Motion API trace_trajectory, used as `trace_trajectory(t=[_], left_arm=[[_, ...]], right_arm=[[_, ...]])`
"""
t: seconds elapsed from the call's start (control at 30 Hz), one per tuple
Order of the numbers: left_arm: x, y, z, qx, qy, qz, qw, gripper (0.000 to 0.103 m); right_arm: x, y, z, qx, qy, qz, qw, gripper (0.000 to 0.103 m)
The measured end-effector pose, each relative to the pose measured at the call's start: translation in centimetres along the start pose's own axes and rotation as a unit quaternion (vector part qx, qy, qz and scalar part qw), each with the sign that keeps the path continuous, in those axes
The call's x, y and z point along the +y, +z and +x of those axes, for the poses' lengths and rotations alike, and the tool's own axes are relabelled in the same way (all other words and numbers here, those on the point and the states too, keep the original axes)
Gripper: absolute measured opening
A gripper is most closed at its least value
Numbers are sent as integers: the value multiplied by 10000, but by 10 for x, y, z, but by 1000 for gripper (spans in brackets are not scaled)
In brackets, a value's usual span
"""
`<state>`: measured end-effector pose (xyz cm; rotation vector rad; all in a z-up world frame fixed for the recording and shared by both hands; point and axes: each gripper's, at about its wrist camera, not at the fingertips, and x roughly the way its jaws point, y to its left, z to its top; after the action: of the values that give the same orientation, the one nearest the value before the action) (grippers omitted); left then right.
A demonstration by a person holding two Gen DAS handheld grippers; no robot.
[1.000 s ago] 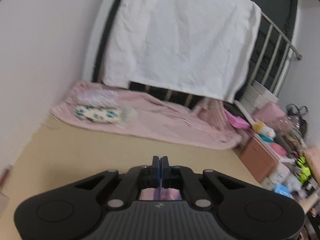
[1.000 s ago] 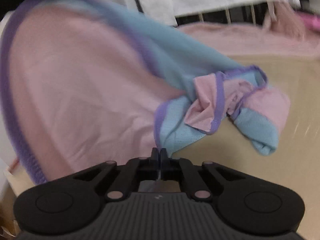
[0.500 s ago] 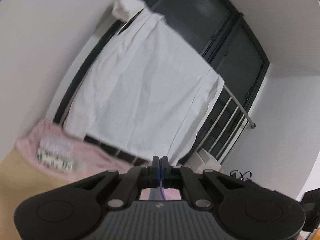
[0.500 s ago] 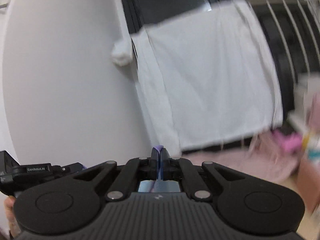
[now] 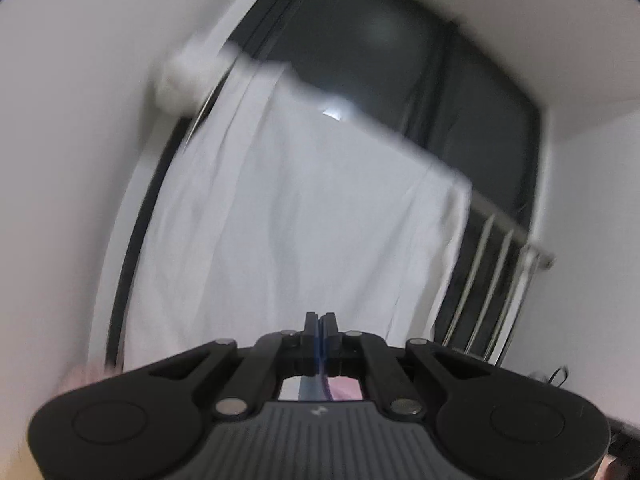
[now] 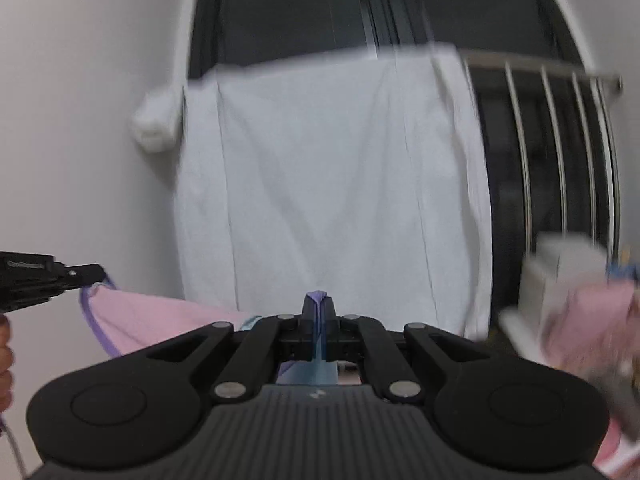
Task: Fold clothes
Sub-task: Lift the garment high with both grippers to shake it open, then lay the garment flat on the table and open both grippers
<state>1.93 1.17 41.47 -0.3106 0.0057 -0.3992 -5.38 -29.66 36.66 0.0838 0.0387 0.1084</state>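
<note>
A pink and light-blue garment with purple trim [image 6: 160, 322] hangs stretched between my two grippers, lifted in the air. My right gripper [image 6: 319, 300] is shut on its purple-trimmed edge, which pokes up between the fingertips. My left gripper [image 6: 98, 271] shows at the left of the right wrist view, shut on the garment's other corner. In the left wrist view my left gripper [image 5: 319, 320] is shut with a thin strip of the garment [image 5: 320, 380] between the fingers. Most of the garment hangs below, hidden by the gripper bodies.
A white sheet [image 6: 332, 184] hangs over a metal railing [image 6: 560, 152] in front of a dark window [image 5: 380, 52]. White walls stand on the left. Blurred boxes and pink items [image 6: 580, 304] lie at the right.
Both grippers have risen and tilted upward with the garment, so the bed surface has dropped out of view. The garment, bunched a second ago, now hangs spread between them.
</note>
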Motion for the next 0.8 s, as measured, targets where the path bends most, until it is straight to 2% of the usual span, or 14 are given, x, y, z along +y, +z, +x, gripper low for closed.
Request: trace_trajectory(t=[0.07, 0.17, 0.27, 0.33, 0.37, 0.4, 0.43, 0.47, 0.5, 0.57, 0.63, 0.7, 0.77, 0.8], left_arm=[[-4, 4, -21, -187, -17, 235, 9995, 0], [13, -17, -43, -4, 168, 261, 9995, 0], [45, -64, -53, 651, 682, 348, 9949, 1], [73, -111, -51, 1306, 1200, 627, 9822, 8], [86, -135, -49, 1629, 1473, 821, 9721, 27], [97, -158, -50, 1861, 1713, 1033, 9619, 50], [108, -181, -52, 2053, 1955, 1238, 9509, 52], [119, -202, -60, 2161, 2125, 1353, 9433, 48], [129, -221, -69, 2249, 2259, 1429, 9370, 48], [142, -248, -93, 2328, 2283, 1333, 9359, 48], [144, -263, -109, 2463, 2108, 1072, 9399, 49], [133, -278, -117, 2630, 1665, 661, 9480, 49], [114, -295, -120, 2809, 1004, 498, 9532, 53], [101, -305, -118, 2893, 624, 506, 9539, 56]], right_arm=[[5, 16, -22, -330, 126, -93, 9993, 1], [16, 7, -53, -325, 448, -290, 9980, 1], [31, -29, -66, 75, 795, -406, 9960, 2], [47, -68, -67, 565, 1116, -394, 9914, 3], [57, -95, -65, 875, 1312, -377, 9868, 7], [69, -119, -64, 1164, 1507, -440, 9807, 13], [82, -146, -63, 1513, 1754, -519, 9714, 42], [93, -173, -60, 1913, 2027, -565, 9587, 76], [97, -194, -60, 2181, 2238, -568, 9482, 80], [100, -231, -69, 2442, 2523, -560, 9346, 80], [83, -252, -75, 2381, 2158, -566, 9453, 80], [52, -268, -67, 2429, 1508, -418, 9573, 83], [16, -283, -53, 2558, 780, -153, 9635, 83], [-5, -288, -42, 2682, 402, 105, 9625, 82]])
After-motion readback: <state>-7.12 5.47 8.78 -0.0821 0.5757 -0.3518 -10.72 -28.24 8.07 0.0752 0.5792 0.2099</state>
